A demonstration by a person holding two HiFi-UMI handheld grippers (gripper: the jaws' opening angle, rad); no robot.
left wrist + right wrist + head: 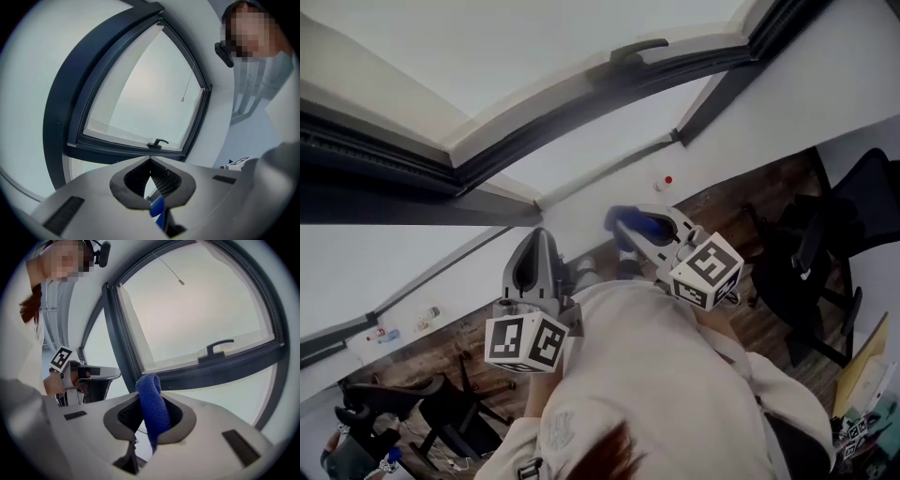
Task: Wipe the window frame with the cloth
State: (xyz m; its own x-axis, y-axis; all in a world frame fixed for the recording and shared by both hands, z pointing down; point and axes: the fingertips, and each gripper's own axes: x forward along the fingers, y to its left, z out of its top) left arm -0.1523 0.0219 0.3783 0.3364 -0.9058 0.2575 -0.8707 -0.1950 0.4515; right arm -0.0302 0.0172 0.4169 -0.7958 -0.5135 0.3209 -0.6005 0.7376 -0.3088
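Pinches the cloth (pixel 150 385) in the right gripper (pixel 637 225), jaws pressed on it from both sides, with a blue fold poking up past the tips and the rest hanging down behind. Holds the left gripper (pixel 150 161) with its jaws pressed together at the tips and nothing caught between them. Shows a small blue bit low in the gap behind those jaws, too small to name. Looks straight at the frame (pixel 211 373) in the right gripper view, with the dark bottom bar ahead of the cloth and a little above it, not touching. Runs long from side to side there, rising a bit to the right, and carries the handle (pixel 216 348) on top near the middle. Turns up into an upright part at the left, just above and beside the blue fold. In the head view, puts the right gripper further forward and nearer the frame, and the left gripper further back and off to the side. So probably a job for the right gripper: push forward and up till the fold touches the bar, then slide sideways along its length, not across it. Needs care near the handle, a likely spot to snag the cloth. Cannot tell from here how much of the frame is clean.
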